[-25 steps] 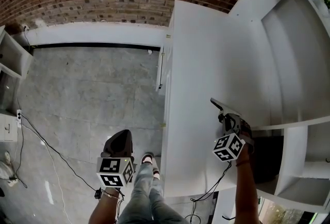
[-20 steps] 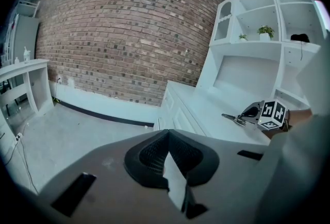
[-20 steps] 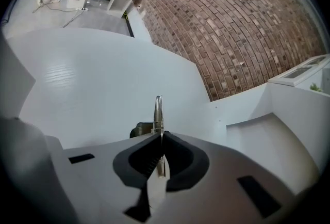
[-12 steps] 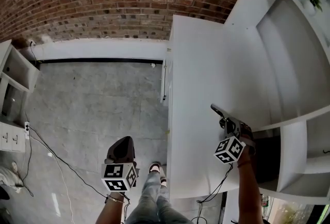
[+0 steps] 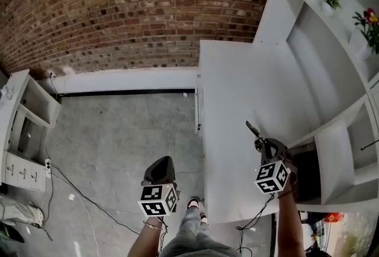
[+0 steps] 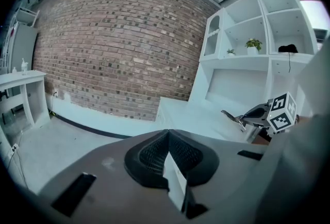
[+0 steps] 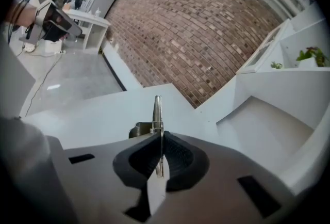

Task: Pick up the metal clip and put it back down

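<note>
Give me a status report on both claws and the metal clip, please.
Right claw shut on metal clip, over white counter. Left claw shut, empty. Nothing in the way.

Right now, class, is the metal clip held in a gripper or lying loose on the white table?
Held: the right gripper is shut on the metal clip, whose tip sticks out beyond it.

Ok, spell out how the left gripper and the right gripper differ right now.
The right gripper is shut on the metal clip; the left gripper is shut on nothing. The right gripper is over the white table; the left gripper hangs over the grey floor beside it. Both are shut.
</note>
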A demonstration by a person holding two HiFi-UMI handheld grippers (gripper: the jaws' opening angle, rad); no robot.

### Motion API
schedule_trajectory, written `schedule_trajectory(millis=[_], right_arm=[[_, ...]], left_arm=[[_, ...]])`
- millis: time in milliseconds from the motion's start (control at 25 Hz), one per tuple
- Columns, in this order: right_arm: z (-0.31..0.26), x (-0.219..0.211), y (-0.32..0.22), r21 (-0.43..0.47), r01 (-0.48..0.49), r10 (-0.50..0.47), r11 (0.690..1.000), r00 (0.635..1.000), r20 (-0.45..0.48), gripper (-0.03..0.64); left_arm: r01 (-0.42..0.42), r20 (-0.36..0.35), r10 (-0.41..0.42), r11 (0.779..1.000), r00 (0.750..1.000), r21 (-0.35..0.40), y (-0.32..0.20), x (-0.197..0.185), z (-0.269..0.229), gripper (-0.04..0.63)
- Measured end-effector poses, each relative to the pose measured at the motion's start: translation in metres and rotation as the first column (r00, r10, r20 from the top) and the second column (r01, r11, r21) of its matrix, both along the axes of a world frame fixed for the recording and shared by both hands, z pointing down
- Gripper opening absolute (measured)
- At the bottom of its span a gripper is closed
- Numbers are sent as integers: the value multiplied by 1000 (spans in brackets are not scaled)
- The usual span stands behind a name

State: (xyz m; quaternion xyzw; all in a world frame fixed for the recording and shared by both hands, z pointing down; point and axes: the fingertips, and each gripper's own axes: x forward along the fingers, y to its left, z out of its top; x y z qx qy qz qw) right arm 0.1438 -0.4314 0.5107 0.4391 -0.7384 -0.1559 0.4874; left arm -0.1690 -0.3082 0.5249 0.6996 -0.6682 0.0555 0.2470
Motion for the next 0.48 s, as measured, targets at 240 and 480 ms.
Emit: schedule_trajectory(millis=[240, 480], right_arm=[[-56, 0, 26, 55, -129, 108, 990, 952, 288, 8], [-104, 7, 66, 59, -310, 217, 949, 776, 592, 8]], left_arm=[[-58, 25, 56, 995, 998, 76, -11, 25, -48, 11], [-131, 58, 122, 977, 991, 167, -27, 52, -96, 11]])
